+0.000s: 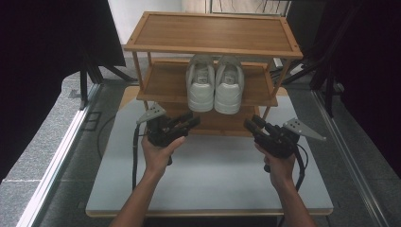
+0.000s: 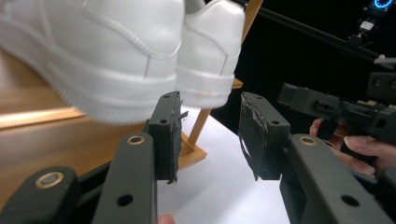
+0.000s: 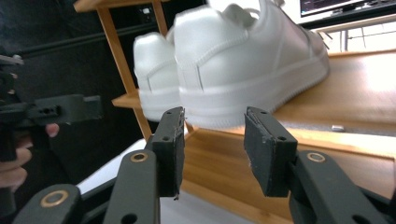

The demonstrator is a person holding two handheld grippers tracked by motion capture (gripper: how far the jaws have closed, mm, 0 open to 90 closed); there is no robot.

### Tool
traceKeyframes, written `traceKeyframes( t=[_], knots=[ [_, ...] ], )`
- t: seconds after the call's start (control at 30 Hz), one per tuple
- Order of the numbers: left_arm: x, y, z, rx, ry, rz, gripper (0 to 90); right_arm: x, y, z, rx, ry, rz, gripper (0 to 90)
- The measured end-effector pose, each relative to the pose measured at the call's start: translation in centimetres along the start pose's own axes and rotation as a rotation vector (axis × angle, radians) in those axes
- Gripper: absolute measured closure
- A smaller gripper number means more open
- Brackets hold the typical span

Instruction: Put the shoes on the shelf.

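High view: a pair of white sneakers, the left sneaker and the right sneaker, stands side by side and touching on the middle shelf of a wooden shoe rack in the upper centre of the frame, heels toward the lower edge. The rack rests at the far end of a white table. Below the shoes, the left hand-held gripper sits left of centre and the right hand-held gripper right of centre, each angled inward toward the rack and held by a hand rising from the bottom edge; neither touches a shoe. Left gripper view: the jaws stand wide apart with nothing between them, the sneaker heels blurred in the upper left. Right gripper view: the jaws are likewise wide and hold nothing, with both heels in the upper centre just beyond the tips.
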State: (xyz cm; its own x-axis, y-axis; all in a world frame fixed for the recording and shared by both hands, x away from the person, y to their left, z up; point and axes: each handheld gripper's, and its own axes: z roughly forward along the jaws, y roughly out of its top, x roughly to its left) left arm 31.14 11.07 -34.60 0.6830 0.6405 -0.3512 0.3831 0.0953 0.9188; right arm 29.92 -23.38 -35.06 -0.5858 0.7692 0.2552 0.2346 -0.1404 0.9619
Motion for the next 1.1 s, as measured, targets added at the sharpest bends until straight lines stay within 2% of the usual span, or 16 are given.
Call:
traceKeyframes(
  t=[0.23,0.33,0.47,0.53,0.63,0.73,0.83,0.87,0.93,1.1],
  knots=[
    [0.4,-3.6,-1.0,0.044,0.037,-0.002,57.6,-0.4,-3.8,-0.7,0.025,-0.03,0.023,56.7],
    [0.5,-4.9,-1.5,0.078,0.052,0.019,56.5,-0.5,-4.7,-1.4,0.022,-0.034,0.022,56.1],
    [0.8,-6.1,-2.4,0.099,0.072,0.029,55.5,-0.8,-5.8,-2.4,0.02,-0.048,0.028,55.5],
    [1.3,-6.8,-2.8,0.108,0.08,0.022,54.8,-1.1,-6.4,-2.8,0.025,-0.058,0.036,55.3],
    [2.1,-7.9,-3.2,0.127,0.074,-0.019,54.0,-1.8,-7.4,-3.3,0.05,-0.087,0.039,54.8],
    [2.7,-8.6,-3.6,0.148,0.09,-0.018,52.3,-2.6,-8.5,-4.0,0.067,-0.115,0.063,54.8],
    [3.3,-9.1,-4.2,0.15,0.102,-0.033,52.1,-3.3,-9.5,-4.5,0.096,-0.147,0.061,54.7],
    [3.5,-9.3,-4.3,0.152,0.104,-0.038,51.8,-3.6,-9.6,-4.6,0.101,-0.151,0.075,54.7],
    [3.7,-9.5,-4.5,0.153,0.105,-0.051,51.2,-4.0,-9.8,-4.7,0.104,-0.159,0.098,54.6],
    [3.8,-9.8,-4.2,0.172,0.1,-0.061,48.8,-4.2,-9.8,-4.8,0.097,-0.165,0.089,53.7]
  ],
)
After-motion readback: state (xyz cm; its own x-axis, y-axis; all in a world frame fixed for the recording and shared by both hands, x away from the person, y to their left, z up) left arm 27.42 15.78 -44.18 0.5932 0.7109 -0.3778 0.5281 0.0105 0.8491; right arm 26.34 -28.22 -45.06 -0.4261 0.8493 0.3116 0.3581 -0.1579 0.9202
